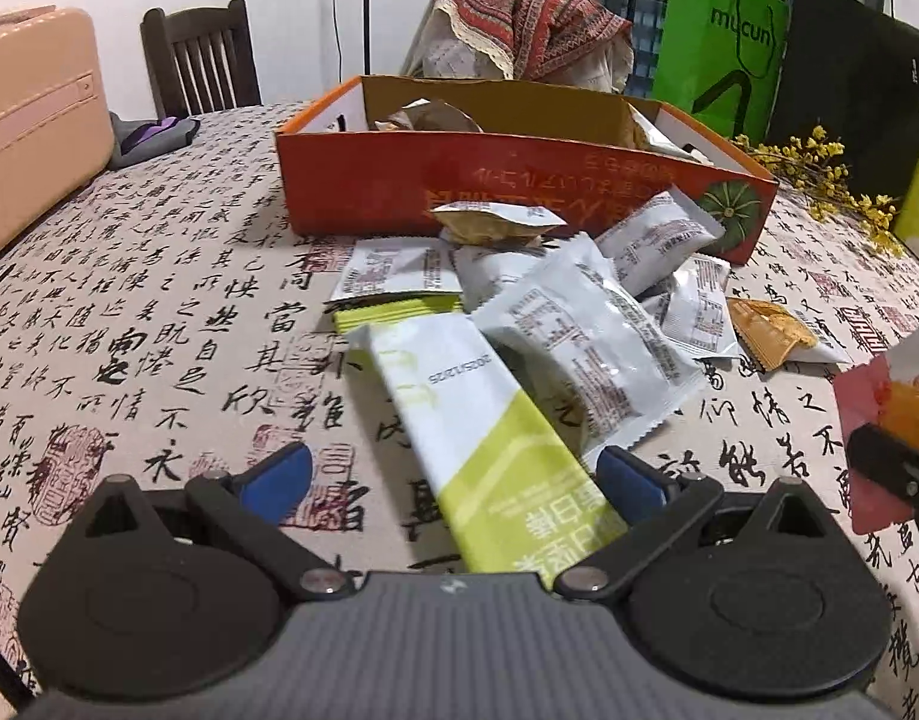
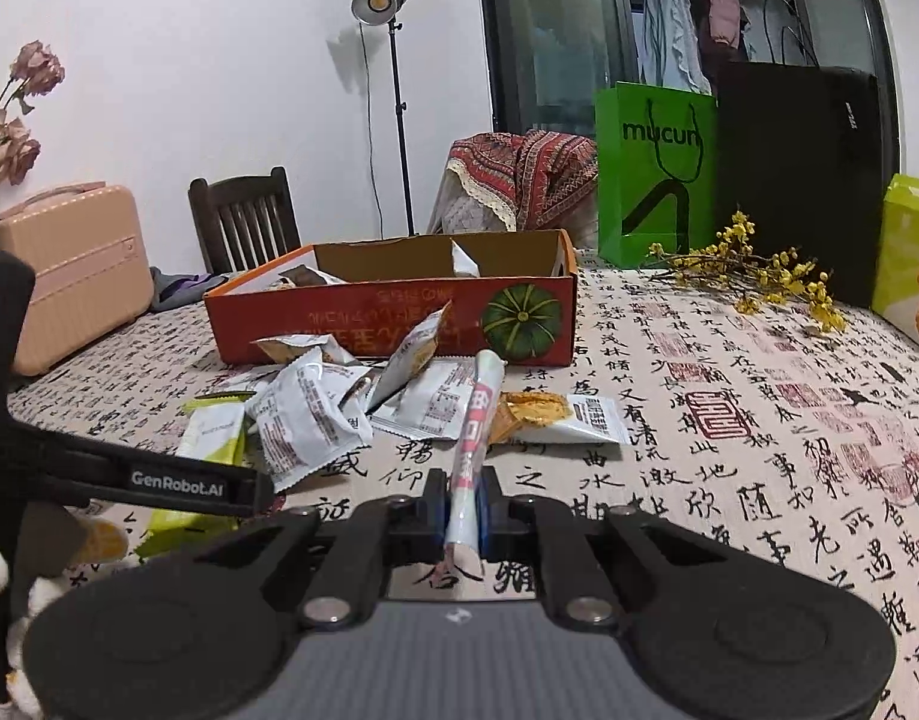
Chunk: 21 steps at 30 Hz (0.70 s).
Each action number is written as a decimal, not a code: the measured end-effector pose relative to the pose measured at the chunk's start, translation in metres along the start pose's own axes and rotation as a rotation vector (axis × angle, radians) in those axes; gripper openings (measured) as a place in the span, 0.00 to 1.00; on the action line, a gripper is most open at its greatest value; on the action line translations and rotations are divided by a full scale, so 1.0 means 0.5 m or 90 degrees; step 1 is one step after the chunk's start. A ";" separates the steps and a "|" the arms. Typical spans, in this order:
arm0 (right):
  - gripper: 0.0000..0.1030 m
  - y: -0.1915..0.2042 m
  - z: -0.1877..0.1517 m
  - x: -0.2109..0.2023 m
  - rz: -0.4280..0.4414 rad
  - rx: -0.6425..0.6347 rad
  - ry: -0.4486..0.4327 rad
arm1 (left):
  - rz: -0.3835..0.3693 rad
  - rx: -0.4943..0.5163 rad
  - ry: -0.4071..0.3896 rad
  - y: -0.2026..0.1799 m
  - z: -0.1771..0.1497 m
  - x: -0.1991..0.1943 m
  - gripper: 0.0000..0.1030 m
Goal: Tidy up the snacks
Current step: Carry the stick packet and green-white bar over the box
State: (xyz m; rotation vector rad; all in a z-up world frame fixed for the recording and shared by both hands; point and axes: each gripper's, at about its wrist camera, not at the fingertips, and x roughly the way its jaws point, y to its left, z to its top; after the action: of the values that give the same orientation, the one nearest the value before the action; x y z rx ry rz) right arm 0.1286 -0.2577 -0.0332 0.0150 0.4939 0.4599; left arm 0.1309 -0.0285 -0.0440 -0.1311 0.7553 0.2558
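One pink-and-white snack packet (image 2: 470, 468), seen edge-on, is clamped upright between the closed jaws of the right gripper (image 2: 464, 510), above the tablecloth (image 2: 759, 450) on the near side of the pile. The left gripper (image 1: 453, 474) stands wide; one green-and-white packet (image 1: 459, 414) lies between its fingers, untouched on the left. Roughly five grey-white packets (image 1: 585, 342) are heaped beyond. One orange cardboard box (image 2: 393, 318) sits at the far side.

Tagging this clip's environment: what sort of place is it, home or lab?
Most likely a home, a dining or living room doubling as a recording spot. Cues: a table under a calligraphy-print cloth, a wooden dining chair, clothes hanging behind the glass door. The studio light on a stand suggests staged filming.
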 end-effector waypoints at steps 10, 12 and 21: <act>0.09 0.004 -0.007 -0.014 0.007 0.003 -0.004 | -0.035 -0.024 -0.028 0.053 -0.007 -0.032 0.40; 0.09 0.007 -0.006 -0.016 0.008 0.001 -0.005 | -0.037 -0.026 -0.032 0.061 -0.009 -0.037 0.39; 0.09 0.023 -0.002 -0.038 0.002 -0.007 -0.017 | -0.068 -0.036 -0.086 0.088 -0.008 -0.090 0.39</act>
State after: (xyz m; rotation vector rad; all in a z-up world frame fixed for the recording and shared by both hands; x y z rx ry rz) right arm 0.1085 -0.2558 -0.0239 0.0105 0.4656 0.4649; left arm 0.0844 0.0048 -0.0170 -0.2052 0.6047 0.1823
